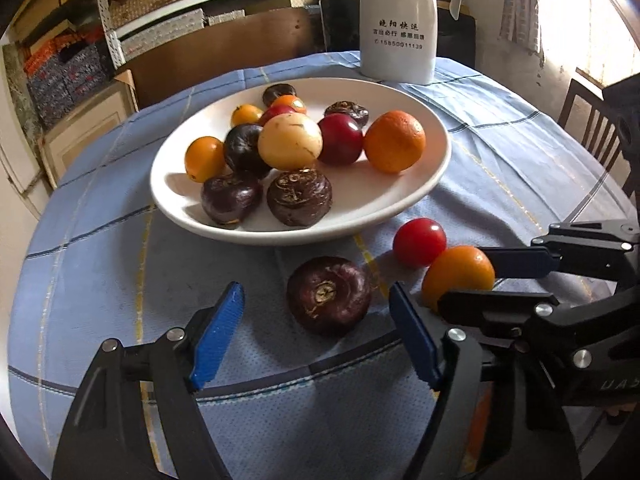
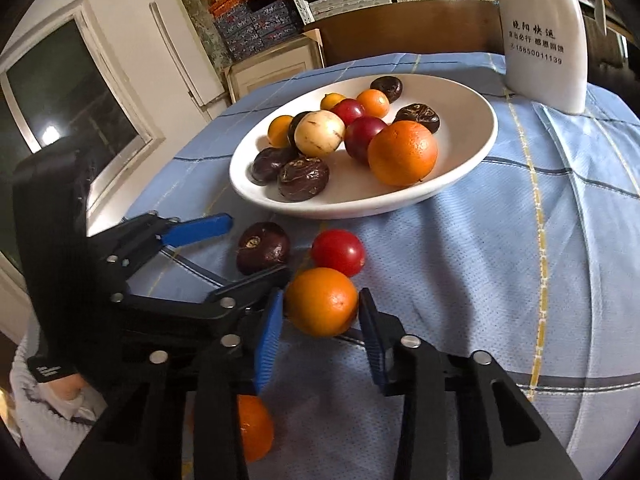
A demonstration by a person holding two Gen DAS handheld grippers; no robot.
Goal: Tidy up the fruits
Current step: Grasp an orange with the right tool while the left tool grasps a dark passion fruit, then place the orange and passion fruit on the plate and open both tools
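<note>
So right tongs (image 2: pixel 320 316) are clamped on a small orange (image 2: pixel 322 300) near the plate (image 2: pixel 360 206); left tongs (image 1: pixel 316 320) sit half-open around a dark chestnut-looking fruit (image 1: pixel 329 294) on the counter (image 1: pixel 500 168), not gripping.

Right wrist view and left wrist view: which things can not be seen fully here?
- Low orange fruit, right wrist view: mostly hidden behind the right gripper finger.
- White jug, both views: top cut off by the frame edge.
- Fruit at the plate back: partly covered by nearer fruit.

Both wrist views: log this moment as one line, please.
right gripper: shut on small orange | left gripper: open around dark fruit | red tomato: loose on cloth | plate: part-filled
</note>
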